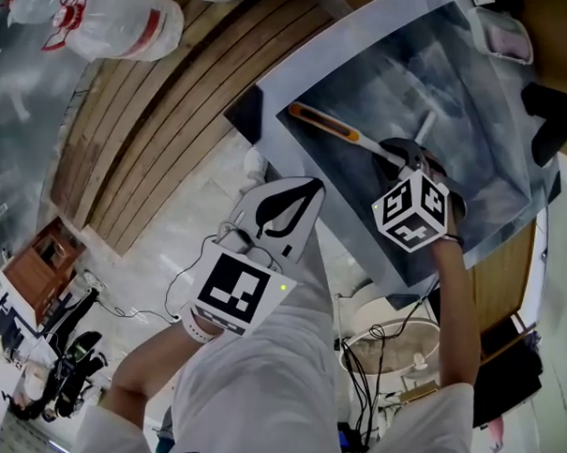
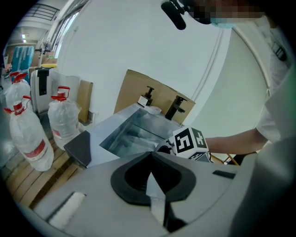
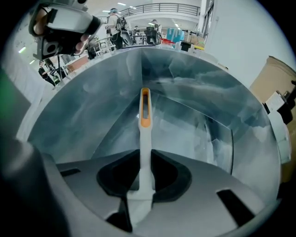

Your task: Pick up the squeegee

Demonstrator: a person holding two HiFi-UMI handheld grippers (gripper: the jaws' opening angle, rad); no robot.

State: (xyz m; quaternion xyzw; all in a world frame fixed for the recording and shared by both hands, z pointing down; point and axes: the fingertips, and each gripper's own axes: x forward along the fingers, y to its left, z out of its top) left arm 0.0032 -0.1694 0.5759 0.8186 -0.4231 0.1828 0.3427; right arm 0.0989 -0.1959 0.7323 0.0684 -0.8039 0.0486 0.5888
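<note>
Right between the jaws of the right gripper (image 3: 144, 156): the white handle of the squeegee (image 3: 145, 111), pinched from both sides with no gap visible. Runs straight ahead from the jaws, with the orange end farthest away, pointing to the far wall of the metal sink (image 3: 83, 106). Widens behind the jaws toward the head end, which passes under the gripper and hardly shows. Impossible to tell from these views whether lifted clear of the sink bottom or resting on it; in the head view appears low inside the basin. Outside the sink, back and to the left of the right gripper: the left gripper (image 2: 150, 159), jaws pressed together on nothing, held near the body. Far ahead of the left gripper, past the sink, two black faucets (image 2: 175, 107) before a cardboard sheet (image 2: 136, 90); off to its left, plastic bottles (image 2: 27, 139) with red caps. As a judgement: grasp seems made, so roughly the first half done. Left to do: raise the squeegee up and clear of the sink walls.
</note>
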